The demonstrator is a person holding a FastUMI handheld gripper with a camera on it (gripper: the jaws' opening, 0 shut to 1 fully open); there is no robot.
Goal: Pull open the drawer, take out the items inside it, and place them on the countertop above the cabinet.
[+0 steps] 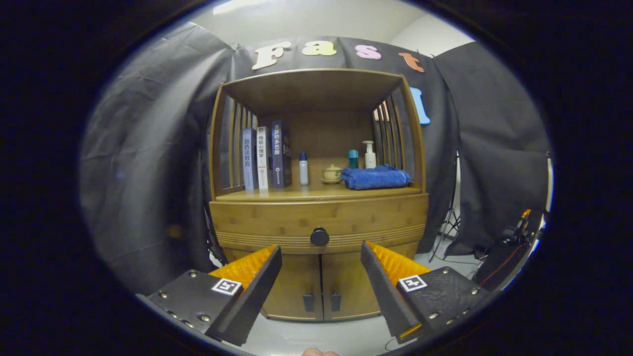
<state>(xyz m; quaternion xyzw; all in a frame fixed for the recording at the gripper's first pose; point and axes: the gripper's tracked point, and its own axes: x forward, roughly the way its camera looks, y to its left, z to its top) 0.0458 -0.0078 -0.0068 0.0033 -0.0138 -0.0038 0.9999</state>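
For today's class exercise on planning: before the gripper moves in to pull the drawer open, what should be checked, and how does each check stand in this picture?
1. Fingers spread wide enough to take the knob: ok; the gripper is open and holds nothing.
2. Knob in sight, nothing in front of it: ok; it sits just beyond the fingertips, between them.
3. Drawer shut, so a pull is needed: ok.
4. Free room on the countertop for the items: ok; bare wood in front of the books, bottle and towel.
5. What lies inside the drawer: cannot tell.
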